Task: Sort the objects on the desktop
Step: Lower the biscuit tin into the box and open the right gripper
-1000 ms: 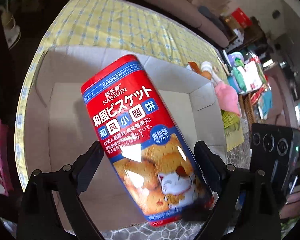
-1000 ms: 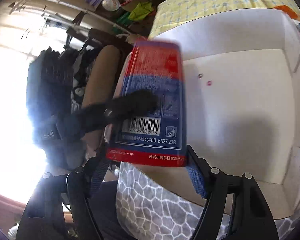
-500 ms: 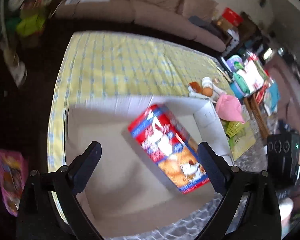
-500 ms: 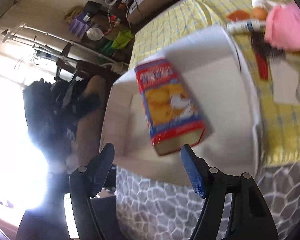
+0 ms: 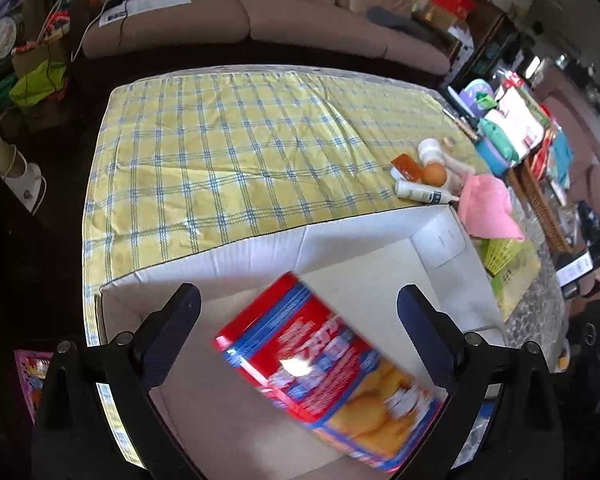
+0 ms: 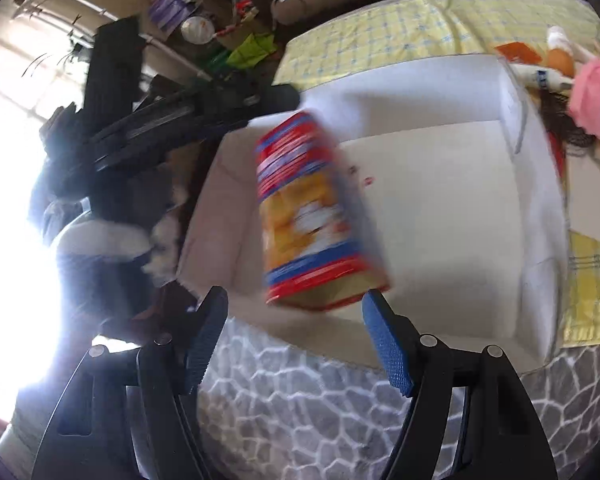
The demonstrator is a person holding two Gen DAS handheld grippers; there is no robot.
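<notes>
L claw (image 5: 298, 334): spread wide, nothing pinched; biscuit box under the gap, not touched.
R claw (image 6: 296, 338): spread, empty; hangs over near edge of carton.
Biscuit box (image 5: 328, 376): red/blue, blurred, tilted inside carton nr front-left; prob. dropping or just settling, loose of both claws.
Carton (image 5: 360, 240): white, open top, serves as sorting bin; no other item seen inside.
Table (image 5: 236, 152): yellow check cloth, bare in the middle.
Leftovers: white tube (image 5: 422, 193), orange ball (image 5: 434, 174), pink cloth (image 5: 488, 210), clustered just beyond carton's far-right corner; prob. next to sort.
Sofa (image 5: 260, 20): behind table, not involved.
</notes>
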